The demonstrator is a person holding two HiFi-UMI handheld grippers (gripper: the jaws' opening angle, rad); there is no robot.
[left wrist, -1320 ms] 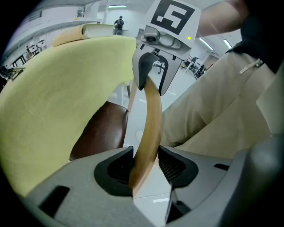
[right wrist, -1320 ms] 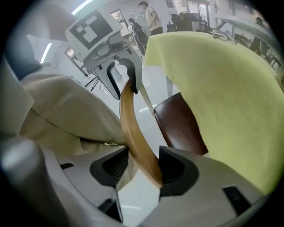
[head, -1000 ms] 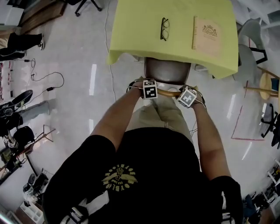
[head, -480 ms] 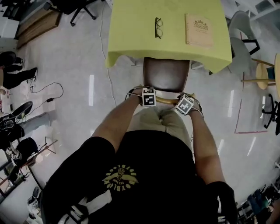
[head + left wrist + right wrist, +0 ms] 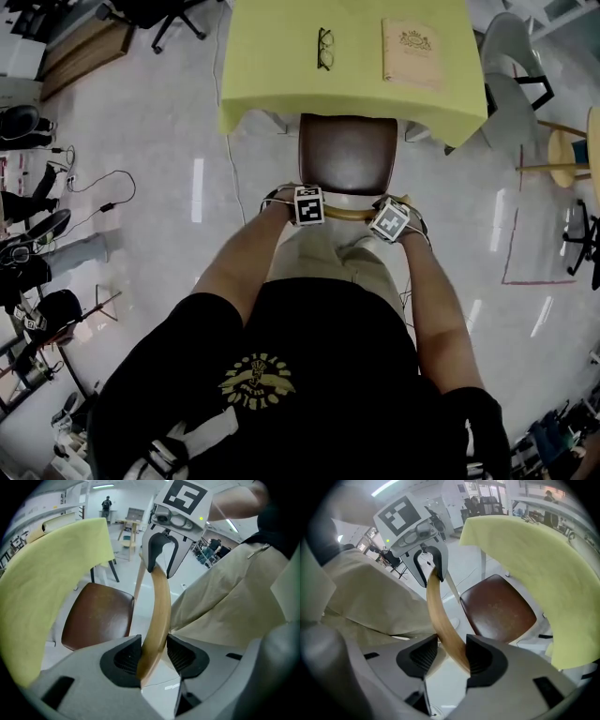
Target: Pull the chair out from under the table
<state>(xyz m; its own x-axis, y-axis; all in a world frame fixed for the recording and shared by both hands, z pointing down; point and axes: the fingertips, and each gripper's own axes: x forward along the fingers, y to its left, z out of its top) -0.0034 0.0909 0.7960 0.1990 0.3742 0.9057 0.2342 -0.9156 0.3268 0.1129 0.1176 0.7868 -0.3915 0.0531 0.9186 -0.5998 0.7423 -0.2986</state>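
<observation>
Now the chair (image 5: 347,155) stands with most of its brown seat out from under the table (image 5: 281,75); only the seat's far edge lies below the hanging yellow-green cloth. Both grippers hold the curved wooden rail (image 5: 349,215) of the chair's back. The left gripper (image 5: 153,656) is clamped on the rail near its left end. The right gripper (image 5: 451,656) holds it near the right end, and its jaws have just been closing, with the rail between them and against both pads. The person's trousers (image 5: 323,258) are just behind the rail. On the table lie glasses (image 5: 325,48) and a tan book (image 5: 412,52), well apart. A white chair (image 5: 506,66) stands beside the table's right corner. Cables (image 5: 94,183) trail over the floor at the left, well away from the chair.
</observation>
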